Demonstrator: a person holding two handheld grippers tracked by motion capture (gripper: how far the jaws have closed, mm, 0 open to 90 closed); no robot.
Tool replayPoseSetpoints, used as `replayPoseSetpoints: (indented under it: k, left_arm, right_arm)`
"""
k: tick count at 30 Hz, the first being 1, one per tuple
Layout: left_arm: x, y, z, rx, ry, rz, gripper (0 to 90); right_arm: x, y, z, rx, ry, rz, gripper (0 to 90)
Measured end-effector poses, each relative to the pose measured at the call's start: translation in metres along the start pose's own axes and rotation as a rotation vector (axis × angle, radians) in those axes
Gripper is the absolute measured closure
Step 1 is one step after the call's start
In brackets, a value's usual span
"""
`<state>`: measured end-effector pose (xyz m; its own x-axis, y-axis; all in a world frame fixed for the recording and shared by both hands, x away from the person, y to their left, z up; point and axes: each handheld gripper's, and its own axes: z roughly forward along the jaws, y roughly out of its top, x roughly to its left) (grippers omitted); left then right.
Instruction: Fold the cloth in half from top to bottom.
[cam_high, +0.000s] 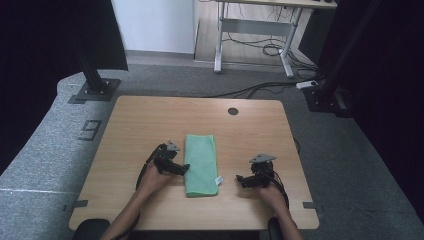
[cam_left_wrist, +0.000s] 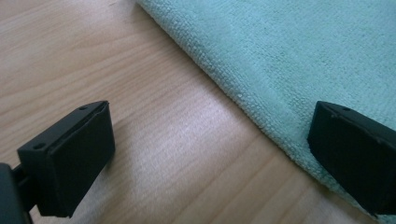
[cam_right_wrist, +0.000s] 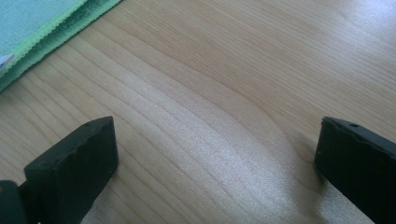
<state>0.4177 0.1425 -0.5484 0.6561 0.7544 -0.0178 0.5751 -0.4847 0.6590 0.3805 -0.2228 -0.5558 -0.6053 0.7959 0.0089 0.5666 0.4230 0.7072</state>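
Folded green cloth (cam_high: 201, 165) lies centre frame on the table (cam_high: 135, 120), long axis running top to bottom. Left gripper (cam_high: 186, 169), jaws spread, straddles its left edge; right gripper (cam_high: 239, 179), also spread, sits apart over bare wood.

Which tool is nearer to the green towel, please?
Left. The left tool sits at the green towel's left edge, one jaw over it. The right tool rests apart on bare table.

Wooden table (cam_high: 150, 115) bears a folded green cloth (cam_high: 201, 162).
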Motion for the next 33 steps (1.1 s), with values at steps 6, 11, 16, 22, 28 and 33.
replayPoseSetpoints:
  k: [6, 11, 16, 22, 28, 33]
  left_arm:
    - [-0.003, -0.008, -0.007, 0.005, -0.005, 0.007, 0.7]
    - [-0.004, -0.014, -0.012, -0.001, -0.005, 0.007, 0.7]
    - [-0.004, -0.016, -0.013, -0.009, -0.004, 0.007, 0.7]
    - [-0.005, -0.016, -0.013, -0.009, 0.0, 0.001, 0.7]
    - [-0.005, -0.016, -0.013, -0.009, 0.001, -0.001, 0.7]
    - [-0.005, -0.016, -0.013, -0.009, 0.0, 0.0, 0.7]
  right_arm:
    - [0.001, 0.003, -0.001, 0.024, 0.008, -0.005, 0.4]
    - [0.002, 0.006, 0.0, 0.019, 0.038, 0.011, 3.4]
    - [0.004, 0.013, 0.001, 0.01, 0.065, 0.016, 7.0]
    - [0.01, 0.035, 0.004, -0.003, 0.121, 0.0, 13.2]
    - [0.013, 0.053, 0.015, 0.001, 0.139, -0.006, 16.9]
    - [0.021, 0.073, 0.028, 0.001, 0.165, -0.008, 26.2]
